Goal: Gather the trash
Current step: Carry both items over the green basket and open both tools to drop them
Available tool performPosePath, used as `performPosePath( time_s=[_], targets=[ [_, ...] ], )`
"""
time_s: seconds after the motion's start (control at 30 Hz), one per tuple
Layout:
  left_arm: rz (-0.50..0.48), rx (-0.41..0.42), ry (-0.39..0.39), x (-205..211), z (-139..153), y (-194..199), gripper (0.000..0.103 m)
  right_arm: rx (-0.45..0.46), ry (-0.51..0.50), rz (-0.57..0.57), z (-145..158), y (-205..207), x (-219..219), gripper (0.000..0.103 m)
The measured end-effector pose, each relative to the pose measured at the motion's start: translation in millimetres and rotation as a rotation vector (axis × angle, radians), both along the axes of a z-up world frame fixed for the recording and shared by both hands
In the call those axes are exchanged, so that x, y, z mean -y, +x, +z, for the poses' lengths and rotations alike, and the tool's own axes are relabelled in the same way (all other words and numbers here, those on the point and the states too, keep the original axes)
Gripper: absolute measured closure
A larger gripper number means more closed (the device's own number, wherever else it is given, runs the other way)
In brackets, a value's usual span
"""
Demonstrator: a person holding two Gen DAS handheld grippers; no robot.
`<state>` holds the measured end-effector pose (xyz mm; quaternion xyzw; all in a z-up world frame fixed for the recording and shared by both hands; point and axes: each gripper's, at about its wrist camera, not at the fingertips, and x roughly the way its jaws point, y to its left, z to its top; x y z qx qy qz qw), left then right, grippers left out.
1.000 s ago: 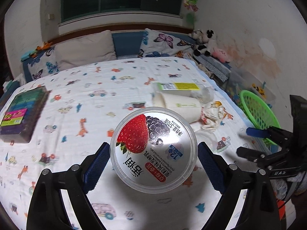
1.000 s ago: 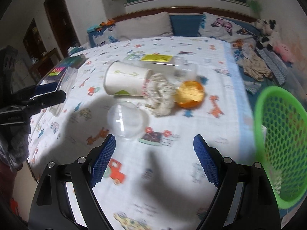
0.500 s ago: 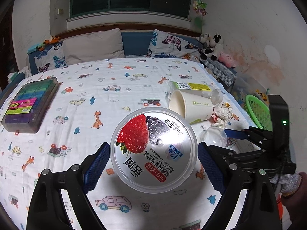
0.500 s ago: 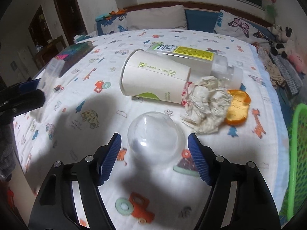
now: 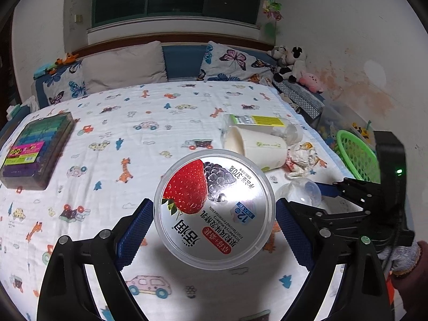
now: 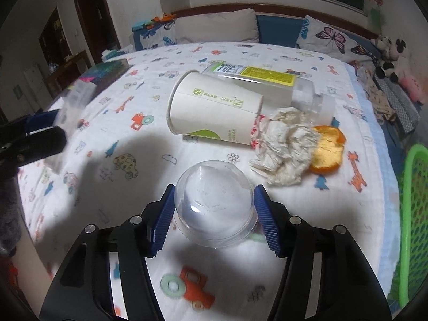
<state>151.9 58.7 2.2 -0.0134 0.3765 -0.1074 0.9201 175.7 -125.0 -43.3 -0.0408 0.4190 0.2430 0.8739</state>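
Right tongs (image 6: 214, 214) just been closing, pads now flanking clear dome lid (image 6: 214, 203) on bed (image 6: 267, 61); contact unclear. Thin, slick, crushable, I judge: I'd pinch rim gently. Left tongs (image 5: 214, 219) clamped on yogurt tub (image 5: 214, 208).

The bed sheet (image 6: 267, 61) is white with small cartoon animals; the basket (image 6: 414, 214) is bright green.

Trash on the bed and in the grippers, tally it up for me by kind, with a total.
Yogurt tub, in the left gripper: 1
Clear dome lid, between the pads of the right gripper, which have just been closing: 1
Paper cup, on its side: 1
Plastic bottle, on its side: 1
Crumpled tissue: 1
Orange peel: 1
Total: 6
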Motion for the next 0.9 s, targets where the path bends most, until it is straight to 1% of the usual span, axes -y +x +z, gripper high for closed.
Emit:
performPosePath(
  time_s=[0.17,0.37,0.67,0.77,0.9],
  targets=[
    [-0.037,0.004,-0.002,19.8,3.7,1.5,0.015,0.008,0.029,-0.029,11.7,-15.0,24.2,0.043],
    [-0.097,0.012,-0.005,50.9,9.5,3.7,0.015,0.047,0.036,-0.107,27.2,-30.8,67.8,0.043],
    [-0.201,0.019,0.002,118.6,16.3,13.2,0.015,0.070,0.020,-0.318,35.9,-37.6,169.2,0.043],
    [-0.229,0.025,0.002,141.1,20.1,17.1,0.015,0.067,0.013,-0.394,34.3,-37.7,206.6,0.043],
    [-0.266,0.022,0.013,171.7,22.9,22.3,0.015,0.055,0.016,-0.471,29.4,-37.1,243.6,0.043]
  ],
)
